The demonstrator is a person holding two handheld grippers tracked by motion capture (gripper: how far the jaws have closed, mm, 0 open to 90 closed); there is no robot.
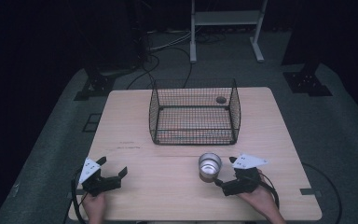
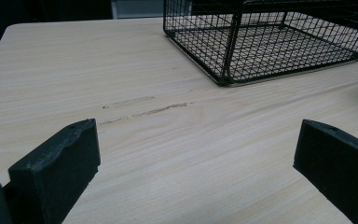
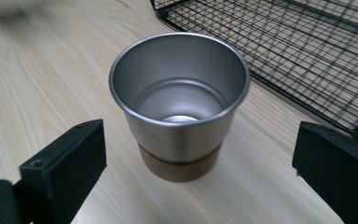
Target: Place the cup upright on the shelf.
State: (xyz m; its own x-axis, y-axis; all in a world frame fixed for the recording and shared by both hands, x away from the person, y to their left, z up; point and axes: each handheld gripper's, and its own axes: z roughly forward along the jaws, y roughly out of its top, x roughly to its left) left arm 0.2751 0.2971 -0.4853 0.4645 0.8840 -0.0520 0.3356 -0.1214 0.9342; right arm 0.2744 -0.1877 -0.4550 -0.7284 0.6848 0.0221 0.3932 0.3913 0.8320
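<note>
A steel cup (image 3: 179, 105) with a brown base is shown upright on the wooden table (image 1: 168, 186), between the spread jaws of the right gripper (image 1: 226, 171), ungrasped, near the wire basket (image 1: 195, 112). The left gripper (image 1: 113, 167) is likewise released.

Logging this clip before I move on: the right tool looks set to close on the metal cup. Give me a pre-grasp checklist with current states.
1. Right tool open wide enough for the cup: ok, jaws stand apart on either side.
2. Metal cup upright on the table: ok.
3. Cup empty: ok, bare bottom visible.
4. Cup centred between the jaws: ok, roughly midway, untouched.
5. Wire basket clear of the cup: ok, a gap of bare table lies between them.
6. Left tool out of the way: ok, open over bare table.
</note>
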